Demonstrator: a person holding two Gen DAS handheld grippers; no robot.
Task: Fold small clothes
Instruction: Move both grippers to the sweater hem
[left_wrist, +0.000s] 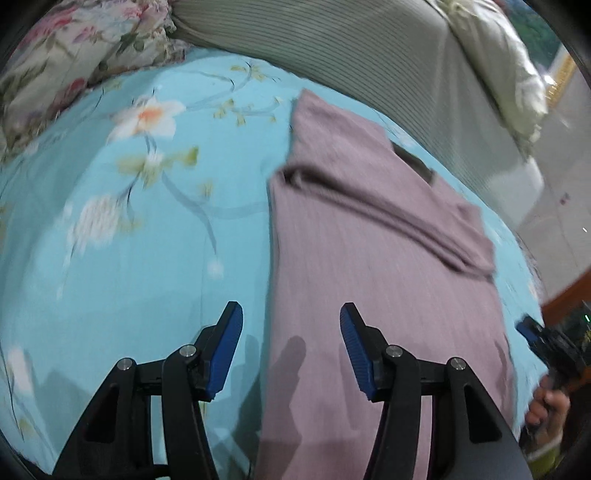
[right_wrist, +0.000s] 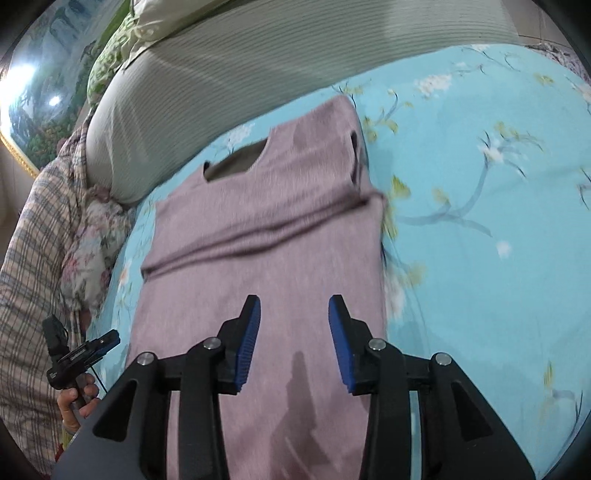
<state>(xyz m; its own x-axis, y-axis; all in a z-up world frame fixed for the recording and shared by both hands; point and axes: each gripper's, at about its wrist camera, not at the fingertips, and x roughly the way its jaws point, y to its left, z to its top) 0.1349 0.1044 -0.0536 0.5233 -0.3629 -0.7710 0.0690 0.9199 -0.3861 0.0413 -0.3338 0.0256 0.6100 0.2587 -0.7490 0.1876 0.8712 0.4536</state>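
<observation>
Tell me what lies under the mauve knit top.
The mauve knit top lies on a light blue floral bedsheet, which shows all around it. Whatever the top itself covers cannot be seen.

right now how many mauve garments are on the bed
1: a mauve sweater lies flat on the blue floral sheet, neckline toward the striped cushion, a sleeve folded across its chest. More could be outside the views.

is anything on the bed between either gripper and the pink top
Nothing visible. The pink top lies bare on the blue sheet, and both the left gripper and right gripper hang open and empty just above it.
</observation>
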